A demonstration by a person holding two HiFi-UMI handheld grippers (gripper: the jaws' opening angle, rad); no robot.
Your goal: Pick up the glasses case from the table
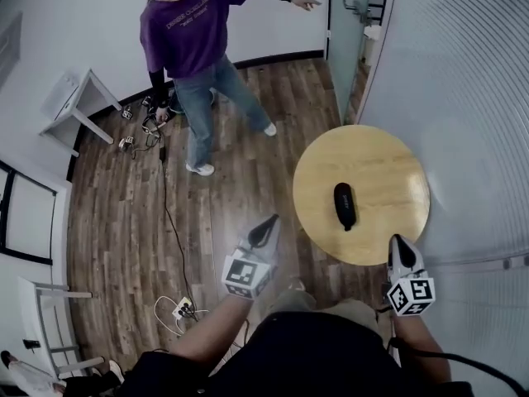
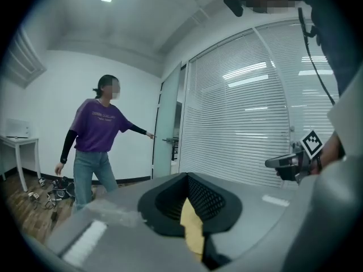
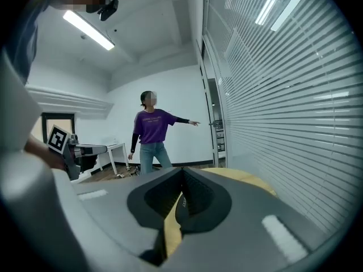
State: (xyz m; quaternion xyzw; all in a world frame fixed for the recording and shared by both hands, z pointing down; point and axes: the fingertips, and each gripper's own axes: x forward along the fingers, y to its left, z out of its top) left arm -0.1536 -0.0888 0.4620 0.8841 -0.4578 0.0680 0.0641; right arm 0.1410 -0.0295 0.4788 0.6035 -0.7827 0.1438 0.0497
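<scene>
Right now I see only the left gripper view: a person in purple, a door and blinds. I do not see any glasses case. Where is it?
Observer: In the head view the glasses case lies on a round wooden table, to the right of the left gripper.
Operator: Is the left gripper above the table?
Observer: No. It is above the floor, apart from the table's left edge.
Operator: And the right gripper?
Observer: The right gripper is at the table's near edge. Its own view shows its jaws shut, with the case straight ahead.
</scene>
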